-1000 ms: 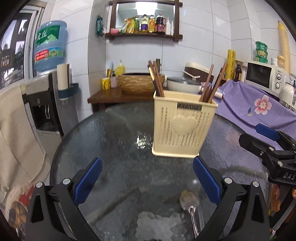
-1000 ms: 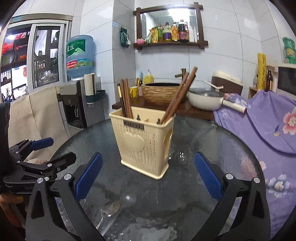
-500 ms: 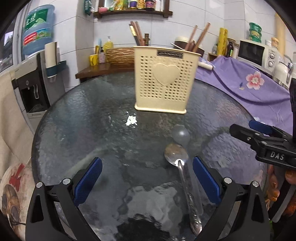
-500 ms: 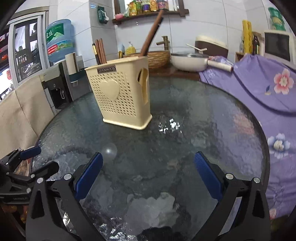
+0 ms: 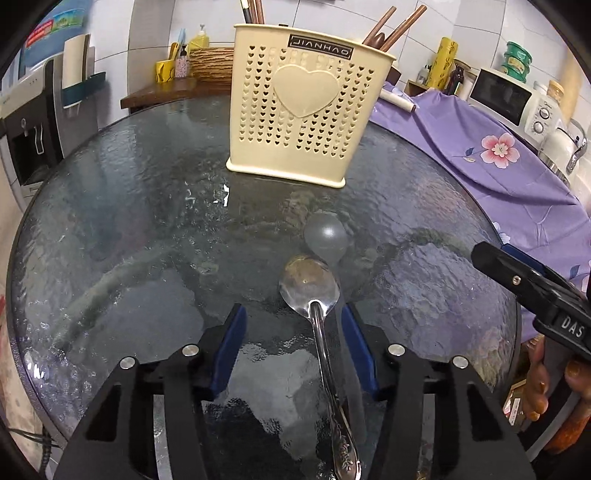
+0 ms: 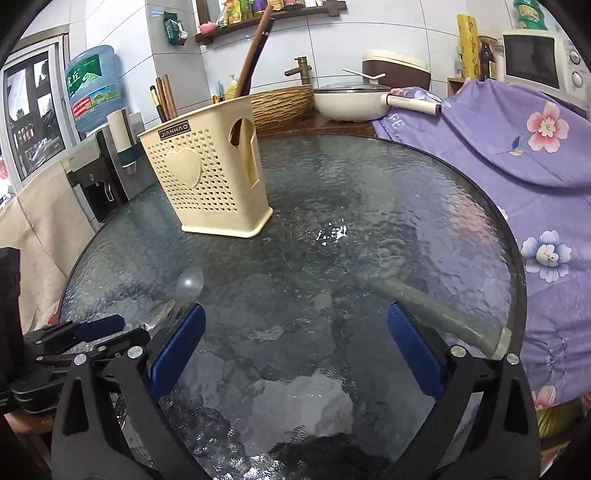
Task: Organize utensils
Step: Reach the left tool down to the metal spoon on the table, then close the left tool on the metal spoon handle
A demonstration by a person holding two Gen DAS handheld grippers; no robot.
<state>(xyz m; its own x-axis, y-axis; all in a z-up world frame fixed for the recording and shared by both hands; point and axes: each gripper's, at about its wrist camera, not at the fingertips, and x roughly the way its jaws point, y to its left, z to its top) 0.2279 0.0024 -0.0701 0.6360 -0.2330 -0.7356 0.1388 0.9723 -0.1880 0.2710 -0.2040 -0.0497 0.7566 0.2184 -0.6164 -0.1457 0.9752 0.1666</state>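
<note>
A metal spoon (image 5: 309, 287) lies on the round glass table (image 5: 129, 221), bowl toward a cream utensil holder (image 5: 295, 110) that has chopsticks (image 5: 391, 27) in it. My left gripper (image 5: 293, 317) hangs low over the spoon with its jaws closing. The handle runs between the blue pads (image 5: 229, 343), close to the right one, and neither pad presses on it. My right gripper (image 6: 295, 332) stands open over bare glass with nothing between its fingers; in the left wrist view it is the right gripper (image 5: 491, 254) at the right. The holder (image 6: 210, 177) stands beyond my left gripper (image 6: 92, 332).
A purple flowered cloth (image 6: 517, 166) covers the furniture along the table's right rim. A water dispenser (image 6: 96, 162) stands at the left. Behind the table are a wicker basket (image 6: 284, 103), a white pan (image 6: 351, 103) and a microwave (image 5: 506, 98).
Both grippers have sunk toward the table and tilted down. The left jaws have narrowed from wide open, and the spoon now lies between them. The right jaws stay wide.
</note>
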